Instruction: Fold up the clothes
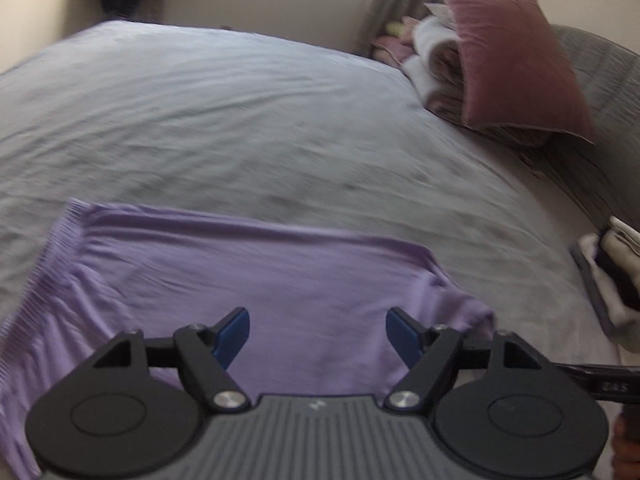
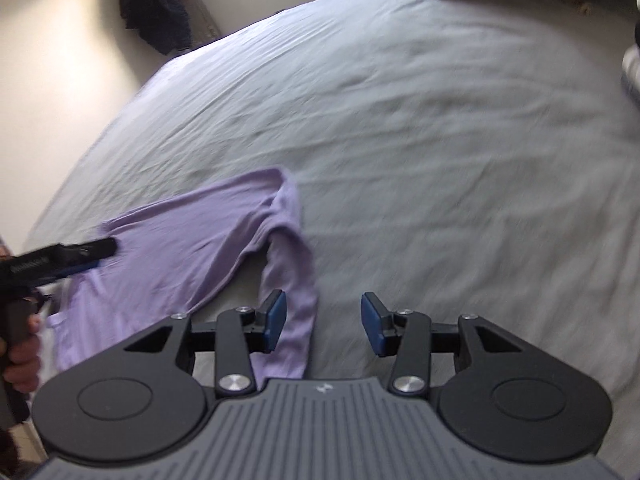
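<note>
A lilac long-sleeved top (image 1: 248, 280) lies folded on the grey bed sheet (image 1: 240, 120), ribbed hem to the left in the left wrist view. My left gripper (image 1: 318, 338) hovers over its near edge, open, nothing between the blue pads. In the right wrist view the lilac top (image 2: 176, 248) lies at lower left with one sleeve (image 2: 294, 304) bent toward me. My right gripper (image 2: 323, 322) stands open just right of that sleeve, over bare sheet, holding nothing. The left gripper (image 2: 86, 254) shows at the left edge over the top, held by a hand (image 2: 24, 356).
A pink pillow (image 1: 516, 60) leans on stacked bedding (image 1: 436, 60) at the head of the bed, far right. Folded clothes (image 1: 612, 276) lie at the right edge. Dark garments (image 2: 156, 4) hang on the far wall. A grey blanket (image 1: 600, 92) covers the right side.
</note>
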Action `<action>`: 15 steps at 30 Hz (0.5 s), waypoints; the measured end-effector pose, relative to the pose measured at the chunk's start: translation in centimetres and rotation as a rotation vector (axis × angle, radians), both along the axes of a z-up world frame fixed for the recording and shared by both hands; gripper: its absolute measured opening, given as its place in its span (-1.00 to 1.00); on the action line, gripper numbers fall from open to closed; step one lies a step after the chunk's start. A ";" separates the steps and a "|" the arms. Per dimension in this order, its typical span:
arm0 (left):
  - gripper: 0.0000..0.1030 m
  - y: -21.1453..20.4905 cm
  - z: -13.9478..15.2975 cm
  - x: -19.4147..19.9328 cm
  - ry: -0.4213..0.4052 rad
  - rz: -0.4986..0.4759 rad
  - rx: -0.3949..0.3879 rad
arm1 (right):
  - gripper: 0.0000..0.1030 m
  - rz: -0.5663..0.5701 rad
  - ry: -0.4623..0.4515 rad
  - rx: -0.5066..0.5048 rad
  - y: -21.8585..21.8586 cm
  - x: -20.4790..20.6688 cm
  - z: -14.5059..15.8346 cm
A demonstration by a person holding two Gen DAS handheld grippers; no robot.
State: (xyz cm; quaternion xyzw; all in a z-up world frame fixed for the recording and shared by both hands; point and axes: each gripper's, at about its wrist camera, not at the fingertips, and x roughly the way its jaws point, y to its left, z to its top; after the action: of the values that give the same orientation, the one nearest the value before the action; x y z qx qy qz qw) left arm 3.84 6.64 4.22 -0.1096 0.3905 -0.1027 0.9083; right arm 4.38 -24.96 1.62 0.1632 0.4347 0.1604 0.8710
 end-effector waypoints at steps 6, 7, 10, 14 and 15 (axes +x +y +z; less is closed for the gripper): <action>0.45 -2.6 -1.5 -1.5 0.027 -0.081 -0.136 | -0.38 0.020 0.034 0.093 -0.3 -0.1 -1.2; 0.44 -2.7 -2.0 -1.4 0.047 -0.084 -0.171 | -0.57 0.024 0.034 0.100 -0.4 -0.1 -1.3; 0.41 -2.6 -3.0 -0.8 0.085 -0.110 -0.275 | -0.85 0.032 0.038 0.145 -0.5 0.0 -1.6; 0.39 -2.0 -4.1 0.3 0.131 -0.087 -0.378 | -0.92 0.054 0.025 0.182 0.0 0.0 -1.2; 0.39 -1.8 -4.4 0.6 0.144 -0.083 -0.406 | -0.93 0.069 0.023 0.197 0.3 -0.1 -1.0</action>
State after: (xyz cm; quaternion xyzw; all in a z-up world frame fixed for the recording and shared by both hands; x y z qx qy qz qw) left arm 4.44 4.80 -0.14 -0.2812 0.4296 -0.2084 0.8324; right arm 4.31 -24.65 0.61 0.2350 0.4320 0.2305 0.8397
